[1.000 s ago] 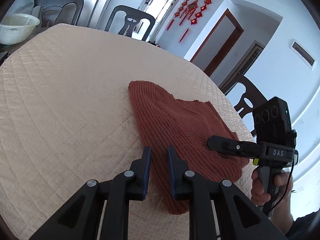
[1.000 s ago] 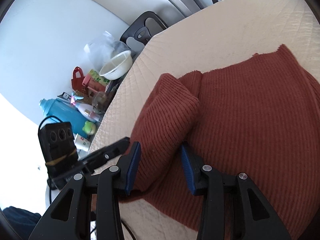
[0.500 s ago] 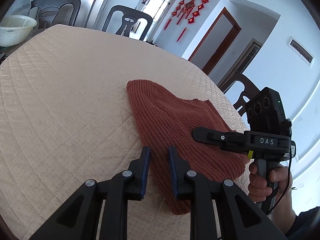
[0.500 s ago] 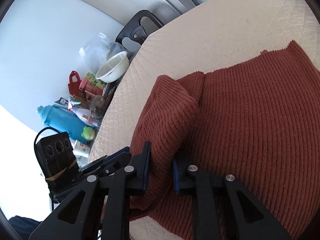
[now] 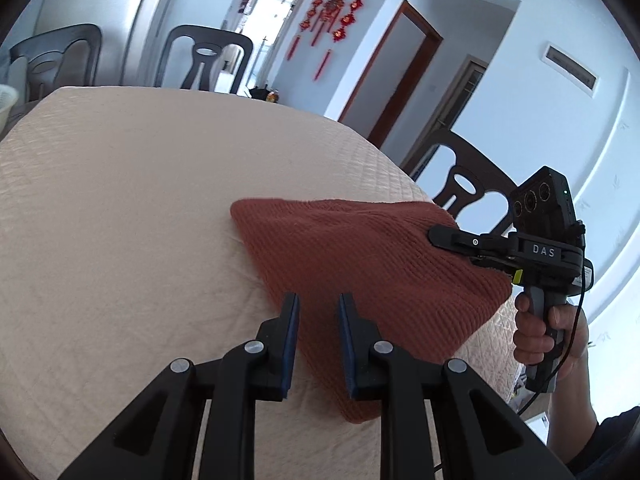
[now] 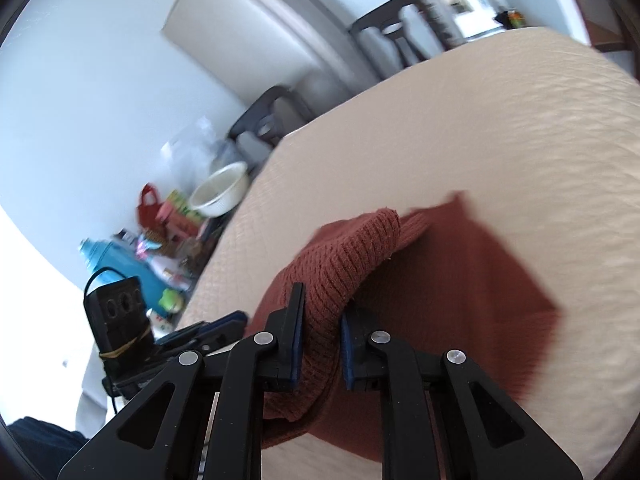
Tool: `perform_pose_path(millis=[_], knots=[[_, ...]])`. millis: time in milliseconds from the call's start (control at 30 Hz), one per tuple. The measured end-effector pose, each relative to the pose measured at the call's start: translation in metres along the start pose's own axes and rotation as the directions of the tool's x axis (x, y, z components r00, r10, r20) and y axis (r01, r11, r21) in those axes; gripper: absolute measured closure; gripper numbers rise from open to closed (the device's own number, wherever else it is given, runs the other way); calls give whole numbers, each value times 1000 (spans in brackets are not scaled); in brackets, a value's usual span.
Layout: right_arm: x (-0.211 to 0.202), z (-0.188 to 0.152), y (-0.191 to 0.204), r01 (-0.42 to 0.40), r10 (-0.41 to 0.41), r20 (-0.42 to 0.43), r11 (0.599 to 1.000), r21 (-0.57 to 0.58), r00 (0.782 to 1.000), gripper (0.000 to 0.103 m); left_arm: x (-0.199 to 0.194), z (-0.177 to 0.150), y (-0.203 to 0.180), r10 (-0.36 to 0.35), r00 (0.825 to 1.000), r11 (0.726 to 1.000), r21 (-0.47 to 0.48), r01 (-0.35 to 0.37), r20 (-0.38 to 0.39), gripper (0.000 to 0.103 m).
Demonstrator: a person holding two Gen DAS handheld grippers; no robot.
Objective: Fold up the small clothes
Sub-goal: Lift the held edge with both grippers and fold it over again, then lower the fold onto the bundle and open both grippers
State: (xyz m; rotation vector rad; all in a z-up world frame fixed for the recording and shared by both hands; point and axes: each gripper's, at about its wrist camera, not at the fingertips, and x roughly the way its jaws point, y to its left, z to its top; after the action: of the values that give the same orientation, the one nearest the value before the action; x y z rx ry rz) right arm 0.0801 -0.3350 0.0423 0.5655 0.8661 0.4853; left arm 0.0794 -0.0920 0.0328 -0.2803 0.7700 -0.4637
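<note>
A rust-red knit sweater point(image 5: 360, 264) lies on the cream quilted table point(image 5: 120, 200), with its near side lifted into a tent shape. My left gripper point(image 5: 318, 340) is shut on the sweater's near left edge; knit fills the gap between its blue pads. At the right, my right gripper point(image 5: 440, 240) pinches the other end, held by a hand point(image 5: 548, 328). In the right wrist view, the right gripper point(image 6: 322, 340) is shut on a thick folded bunch of the sweater point(image 6: 460, 280), raised off the table point(image 6: 520, 120). The left gripper point(image 6: 224, 322) shows at the lower left.
Dark chairs point(image 5: 208, 60) point(image 5: 468, 184) stand round the table's far and right sides. Beyond the left table edge sit a white bowl point(image 6: 220, 194), a blue bottle point(image 6: 108, 272) and small clutter. A refrigerator point(image 6: 260, 32) stands behind.
The right gripper's jaws closed on the sweater's folded end. Both grippers then rose and moved, lifting the near side of the sweater off the table.
</note>
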Motion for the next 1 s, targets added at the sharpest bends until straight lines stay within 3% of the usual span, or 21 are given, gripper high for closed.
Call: perform_pose_path(millis=[133, 233, 567, 733, 867, 1000], knots=[[-6, -13, -38, 56, -56, -10, 995, 83, 998, 89, 17, -3, -11, -17, 999, 999, 37, 18, -41, 81], [-6, -18, -50, 54, -53, -11, 992, 111, 999, 90, 20, -3, -17, -6, 999, 998, 62, 9, -45, 78], [-16, -6, -38, 68, -69, 26, 997, 47, 997, 92, 22, -1, -34, 11, 999, 995, 104, -6, -48, 76], [-10, -15, -62, 77, -79, 13, 991, 106, 997, 93, 29, -2, -39, 7, 999, 993, 118, -2, -47, 73], [-15, -14, -58, 75, -78, 28, 992, 104, 997, 92, 26, -2, -44, 29, 999, 989, 147, -22, -46, 71], [-33, -13, -26, 147, -146, 66, 989, -5, 987, 91, 13, 1, -42, 10, 1000, 991, 131, -6, -29, 71]])
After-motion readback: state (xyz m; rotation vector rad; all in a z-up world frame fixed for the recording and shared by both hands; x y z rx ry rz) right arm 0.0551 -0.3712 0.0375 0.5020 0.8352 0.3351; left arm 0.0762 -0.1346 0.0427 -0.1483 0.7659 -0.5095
